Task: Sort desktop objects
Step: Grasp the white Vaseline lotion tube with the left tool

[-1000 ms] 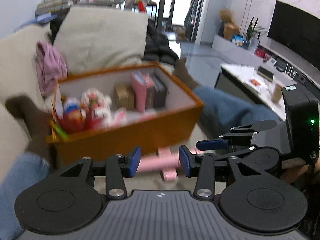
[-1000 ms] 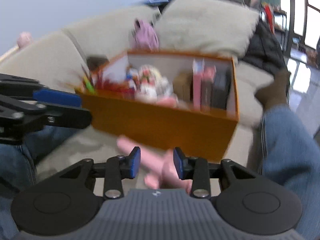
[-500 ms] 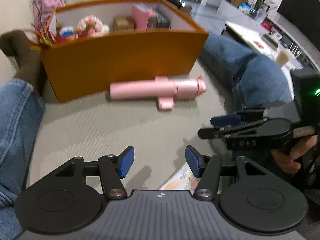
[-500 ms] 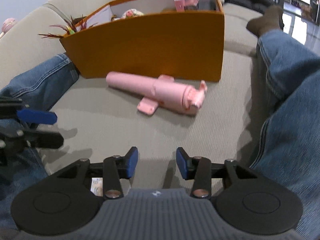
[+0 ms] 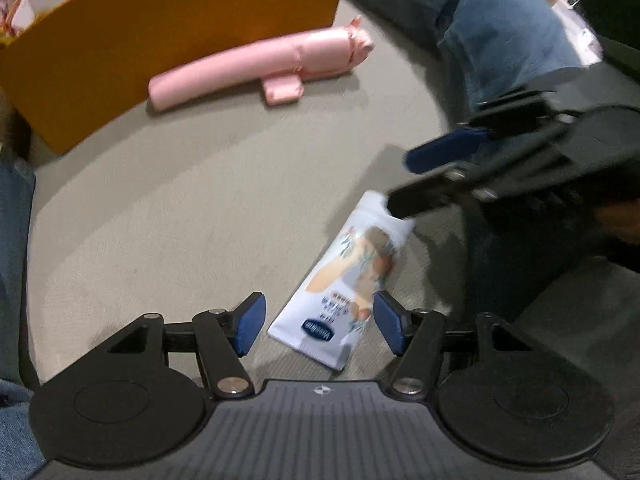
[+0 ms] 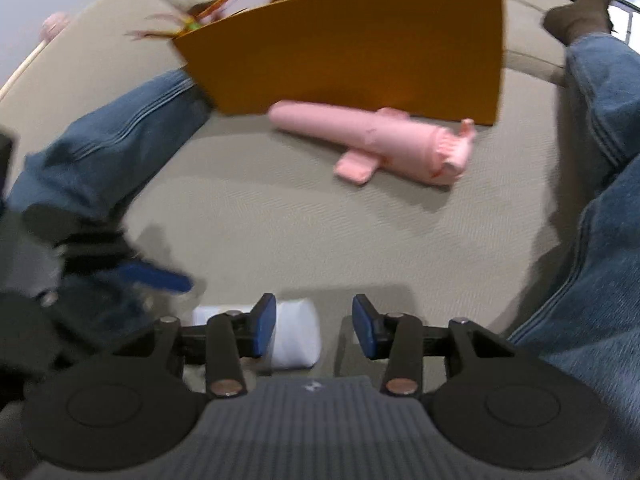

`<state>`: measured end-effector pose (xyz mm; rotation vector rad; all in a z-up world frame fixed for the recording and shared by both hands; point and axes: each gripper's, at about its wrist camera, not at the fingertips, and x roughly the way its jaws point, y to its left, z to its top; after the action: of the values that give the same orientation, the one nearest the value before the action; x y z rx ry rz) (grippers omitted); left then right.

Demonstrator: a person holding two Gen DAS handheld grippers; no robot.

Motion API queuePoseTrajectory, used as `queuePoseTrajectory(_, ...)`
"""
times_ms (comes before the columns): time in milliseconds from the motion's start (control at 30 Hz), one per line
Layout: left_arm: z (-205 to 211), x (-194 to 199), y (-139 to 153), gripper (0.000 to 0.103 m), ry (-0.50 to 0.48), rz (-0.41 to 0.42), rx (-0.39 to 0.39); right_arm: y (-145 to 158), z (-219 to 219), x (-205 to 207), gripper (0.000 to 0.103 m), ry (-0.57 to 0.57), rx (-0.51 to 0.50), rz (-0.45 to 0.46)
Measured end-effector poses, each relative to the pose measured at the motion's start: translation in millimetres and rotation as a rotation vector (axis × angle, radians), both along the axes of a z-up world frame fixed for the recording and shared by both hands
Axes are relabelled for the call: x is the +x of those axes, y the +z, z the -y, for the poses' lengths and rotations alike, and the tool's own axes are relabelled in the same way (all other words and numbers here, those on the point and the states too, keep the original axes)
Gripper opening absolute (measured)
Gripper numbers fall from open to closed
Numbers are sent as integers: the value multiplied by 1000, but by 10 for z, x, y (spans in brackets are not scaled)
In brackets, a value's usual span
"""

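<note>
Left gripper [image 5: 319,329]: we hold it spread wide and empty, low over the couch cushion [image 5: 180,208], with the printed end of the hand-cream tube [image 5: 344,280] lying between its blue pads [image 5: 250,328] without touching either one.

Right gripper [image 6: 314,331]: also parted and empty; we see the white end of the tube [image 6: 296,334] just inside its left pad, partly hidden behind that finger.

Hand-cream tube: it lies flat on the cushion, on the near side of the orange box [image 5: 168,40] and well apart from it.

Long axis: in the left view the tube runs diagonally, from the flat crimped end near the left gripper up and to the right, where its far end disappears under the right gripper's fingers.

Which gripper is nearer: we judge both are at the tube, one at each end; the left straddles it more squarely, so it looks the better placed to close across the tube's width.

Pink folded umbrella [image 6: 372,144]: it rests just in front of the orange box, roughly parallel to the box's front wall and close against it at one end.

Orange box: already holding several items, blurred here, so we do not name them.

Legs in jeans [image 6: 100,152]: on either side of the box.
</note>
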<state>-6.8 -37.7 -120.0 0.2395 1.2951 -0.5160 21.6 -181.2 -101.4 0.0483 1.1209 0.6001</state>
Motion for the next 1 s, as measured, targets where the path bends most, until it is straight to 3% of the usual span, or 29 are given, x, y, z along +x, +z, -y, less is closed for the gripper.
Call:
queuePoseTrajectory(133,17,0,-122,70,-17,-35,22,-78,-120,-90,45,63,-62,-25)
queuePoseTrajectory(200,34,3,-234,71,-17,-70,60,-150,-145,-86,38,65,-76,-53)
queuePoseTrajectory(267,56,-25,-271,76,-38,-66,66,-200,-142,-70,35,65,-57,-77)
queuePoseTrajectory(500,31,-84,-293,71,-35,-44,80,-239,-127,-64,32,49,-32,-102)
queuePoseTrajectory(600,-7,-101,-249,52,-16,-36,75,-236,-103,-65,32,29,-50,-97)
queuePoseTrajectory(633,-32,-92,-222,32,0,-36,63,-257,-87,-53,29,13,-75,-97)
queuePoseTrajectory(667,-75,-73,-192,27,22,-46,33,-278,-65,-37,25,-1,-78,-105)
queuePoseTrajectory(767,-147,-50,-152,21,55,-49,-17,-283,-51,0,24,-6,-60,-114)
queuePoseTrajectory(867,-192,-62,-19,11,66,1,-61,-274,-106,1,21,17,-69,-98)
queuePoseTrajectory(1000,-294,-20,263,6,84,71,-147,-239,-155,37,21,19,-73,-78)
